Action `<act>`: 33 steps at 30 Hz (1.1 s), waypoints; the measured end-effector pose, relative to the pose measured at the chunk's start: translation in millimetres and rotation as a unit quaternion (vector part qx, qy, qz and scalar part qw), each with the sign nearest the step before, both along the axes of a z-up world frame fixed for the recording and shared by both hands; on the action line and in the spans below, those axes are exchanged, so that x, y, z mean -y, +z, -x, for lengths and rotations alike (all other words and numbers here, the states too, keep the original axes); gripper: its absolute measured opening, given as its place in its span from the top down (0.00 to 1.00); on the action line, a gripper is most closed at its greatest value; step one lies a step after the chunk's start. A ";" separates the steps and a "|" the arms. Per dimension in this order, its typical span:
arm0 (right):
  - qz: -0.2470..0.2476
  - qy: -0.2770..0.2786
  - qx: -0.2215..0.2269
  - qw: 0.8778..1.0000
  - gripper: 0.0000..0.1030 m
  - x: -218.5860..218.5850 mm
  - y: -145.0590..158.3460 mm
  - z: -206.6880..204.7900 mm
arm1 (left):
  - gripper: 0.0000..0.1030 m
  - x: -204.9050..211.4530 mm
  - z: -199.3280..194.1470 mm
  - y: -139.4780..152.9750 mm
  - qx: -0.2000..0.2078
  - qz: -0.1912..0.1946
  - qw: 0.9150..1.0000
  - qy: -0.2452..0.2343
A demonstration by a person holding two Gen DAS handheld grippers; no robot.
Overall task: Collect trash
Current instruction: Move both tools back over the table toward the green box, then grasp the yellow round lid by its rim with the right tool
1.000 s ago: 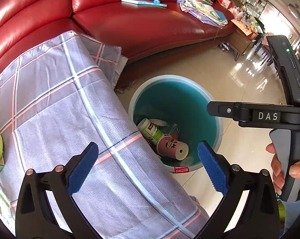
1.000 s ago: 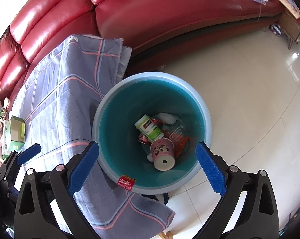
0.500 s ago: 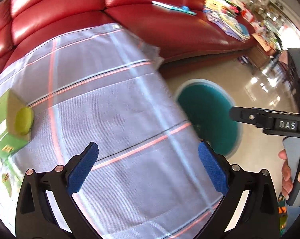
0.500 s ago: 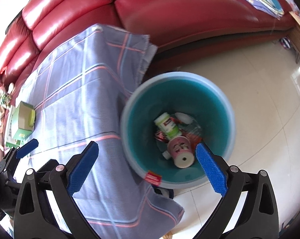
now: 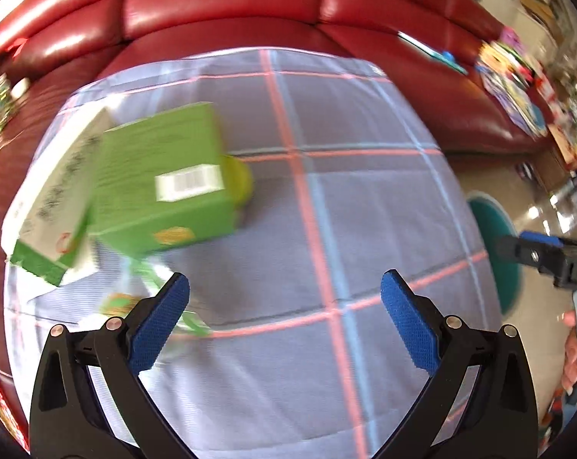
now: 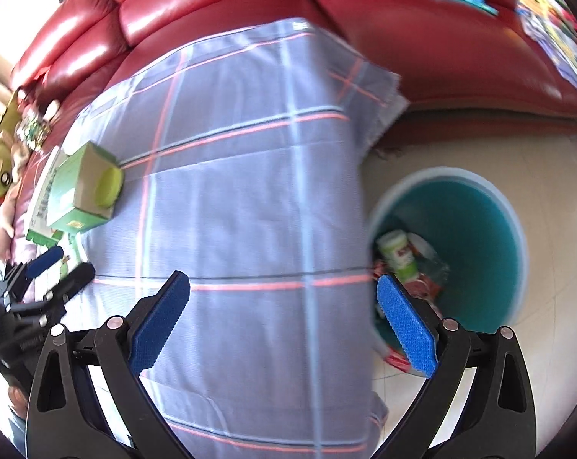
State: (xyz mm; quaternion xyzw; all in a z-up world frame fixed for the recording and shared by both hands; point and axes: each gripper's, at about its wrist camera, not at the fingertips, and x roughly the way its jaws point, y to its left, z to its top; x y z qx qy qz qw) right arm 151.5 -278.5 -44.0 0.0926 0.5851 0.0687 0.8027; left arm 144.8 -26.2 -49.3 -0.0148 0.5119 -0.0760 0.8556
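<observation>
Now the green carton (image 5: 162,187) lies on its side at the left of the checked cloth (image 5: 326,229), a yellow cap (image 5: 240,181) on its end. At right the teal bin (image 6: 476,229) stands on the floor with trash inside. Both the left gripper (image 5: 284,325) and the right gripper (image 6: 282,323) are wide apart, holding nothing, above the cloth.

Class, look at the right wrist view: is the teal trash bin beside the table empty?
No. The teal trash bin already holds trash, including a green-and-white bottle lying among crumpled wrappers at its bottom.
</observation>
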 end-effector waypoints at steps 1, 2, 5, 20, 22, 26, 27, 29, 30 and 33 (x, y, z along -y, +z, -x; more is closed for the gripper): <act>-0.001 0.007 0.002 1.000 0.04 -8.3 0.3 -3.2 | 0.07 -10.4 -1.6 0.3 0.003 -0.004 1.000 0.010; -0.002 0.012 0.004 1.000 0.04 -15.5 0.9 -5.8 | 0.07 -17.0 -2.1 0.6 0.004 -0.006 1.000 0.017; 0.008 0.032 0.024 0.999 0.04 -38.8 4.2 -16.0 | 0.07 -41.0 -7.2 -0.9 0.004 -0.012 0.999 0.033; -0.070 0.144 -0.025 0.987 0.50 -152.9 -19.6 -97.0 | 0.07 -92.3 -26.3 -16.4 -0.003 -0.024 0.998 0.054; -0.085 0.143 -0.039 0.985 0.51 -159.9 -27.3 -106.9 | 0.07 -94.8 -29.9 -18.8 -0.005 -0.020 0.998 0.053; -0.106 0.143 -0.056 0.982 0.52 -174.3 -39.8 -121.8 | 0.07 -98.9 -32.7 -23.3 -0.010 -0.015 0.999 0.047; -0.107 0.144 -0.056 0.982 0.56 -177.8 -41.6 -123.5 | 0.07 -99.2 -33.1 -24.2 -0.011 -0.016 0.999 0.045; -0.110 0.148 -0.060 0.981 0.64 -183.2 -45.2 -125.9 | 0.07 -99.7 -33.8 -25.2 -0.010 -0.017 0.999 0.041; -0.113 0.148 -0.064 0.980 0.65 -184.7 -47.2 -126.9 | 0.07 -100.0 -34.5 -25.9 -0.011 -0.017 0.999 0.039; -0.121 0.148 -0.065 0.979 0.65 -188.3 -48.7 -129.2 | 0.07 -99.9 -37.1 -27.6 -0.012 -0.015 0.999 0.033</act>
